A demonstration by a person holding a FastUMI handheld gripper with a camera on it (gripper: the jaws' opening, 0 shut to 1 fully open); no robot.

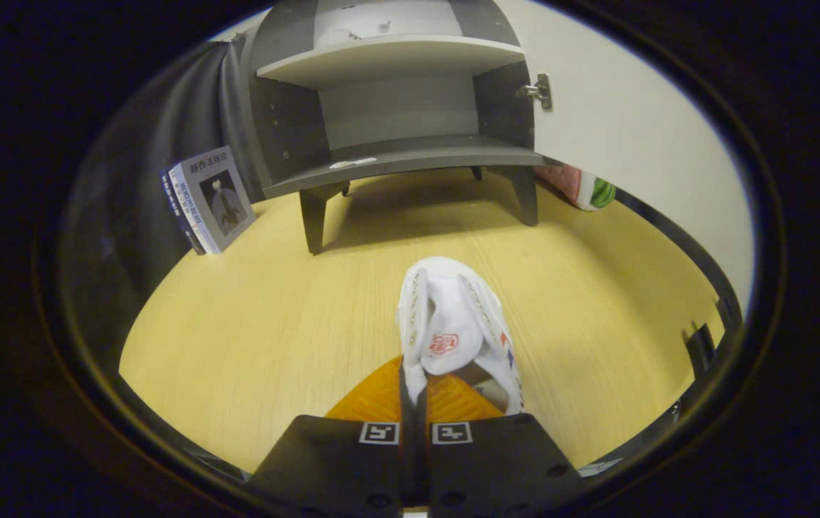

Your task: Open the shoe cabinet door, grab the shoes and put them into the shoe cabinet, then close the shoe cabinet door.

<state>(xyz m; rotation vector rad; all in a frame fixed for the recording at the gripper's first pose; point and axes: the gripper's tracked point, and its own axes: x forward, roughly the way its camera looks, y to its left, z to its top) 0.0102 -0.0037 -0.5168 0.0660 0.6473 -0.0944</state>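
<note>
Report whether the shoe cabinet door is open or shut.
Open: the door is swung aside on its hinge, baring the cabinet's shelves.

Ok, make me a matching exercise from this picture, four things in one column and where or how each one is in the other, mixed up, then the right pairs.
Things:
1. shoe
2. cabinet door
3. books
4. gripper

Place or state:
A. swung open, on the cabinet's hinge side
B. leaning on the dark wall beside the shoe cabinet
C. fingers closed together on the shoe's edge
D. held just ahead of the fingers, above the wooden floor

Pairs: 1-D, 2-A, 3-B, 4-C
</note>
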